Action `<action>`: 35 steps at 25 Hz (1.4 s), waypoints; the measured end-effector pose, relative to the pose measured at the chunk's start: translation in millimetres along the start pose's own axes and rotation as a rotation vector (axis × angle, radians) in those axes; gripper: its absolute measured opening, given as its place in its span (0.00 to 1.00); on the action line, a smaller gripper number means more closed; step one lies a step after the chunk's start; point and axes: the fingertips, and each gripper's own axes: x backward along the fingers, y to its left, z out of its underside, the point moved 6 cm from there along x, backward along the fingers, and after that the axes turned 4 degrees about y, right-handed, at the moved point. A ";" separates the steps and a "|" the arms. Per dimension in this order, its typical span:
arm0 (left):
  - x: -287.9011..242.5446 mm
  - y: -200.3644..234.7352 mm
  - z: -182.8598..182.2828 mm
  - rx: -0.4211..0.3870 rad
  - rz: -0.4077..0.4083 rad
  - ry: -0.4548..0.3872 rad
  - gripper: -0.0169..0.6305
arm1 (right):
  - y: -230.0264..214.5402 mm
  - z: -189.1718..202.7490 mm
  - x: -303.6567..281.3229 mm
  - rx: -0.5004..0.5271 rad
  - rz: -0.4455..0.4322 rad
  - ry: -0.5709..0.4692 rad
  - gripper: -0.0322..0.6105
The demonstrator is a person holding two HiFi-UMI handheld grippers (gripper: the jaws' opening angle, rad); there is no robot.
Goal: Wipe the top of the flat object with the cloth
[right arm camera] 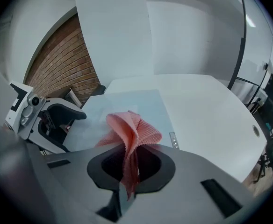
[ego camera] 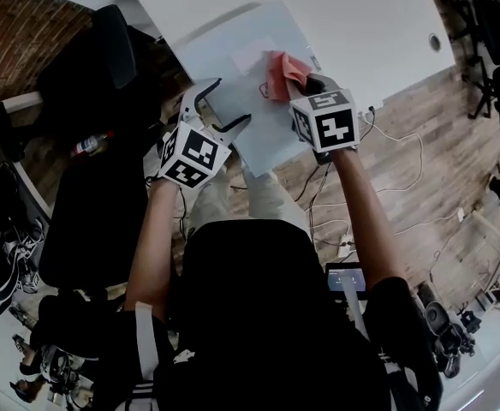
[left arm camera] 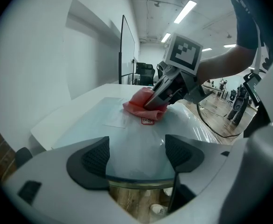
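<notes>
Pink and ribbed at the right gripper (right arm camera: 131,164): clamped tight on the cloth (right arm camera: 129,129), with a fold fanning up above the jaws and a thin tail hanging below. Pressing that cloth down onto the far part of the flat panel (ego camera: 224,75), right beside a small red label (left arm camera: 147,121). Lying pale and glassy on the white table (ego camera: 361,15), with the near corner jutting out over the wooden floor (ego camera: 421,144). Over to the left gripper (left arm camera: 137,155): spread wide, gripping nothing, one pad either side of the panel's near edge. Hard to say whether actually touching it. Sitting low at that edge, well apart from the cloth
</notes>
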 end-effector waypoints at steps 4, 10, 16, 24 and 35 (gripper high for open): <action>0.0 -0.9 1.7 0.001 -0.003 -0.001 0.59 | 9.2 -15.6 -11.0 0.008 -0.010 -0.023 0.12; -0.2 -0.6 1.6 0.002 -0.005 -0.003 0.59 | 17.7 -36.2 -23.1 0.024 -0.030 -0.034 0.12; -0.5 -1.2 2.0 0.003 -0.003 -0.005 0.59 | 20.0 -41.9 -26.3 0.033 -0.034 -0.038 0.12; 0.4 0.3 2.3 0.002 -0.003 -0.005 0.59 | 21.5 -34.3 -22.4 0.028 -0.037 -0.043 0.12; 0.3 0.0 1.0 0.000 0.000 -0.005 0.59 | 27.1 3.9 0.0 0.008 -0.047 -0.026 0.12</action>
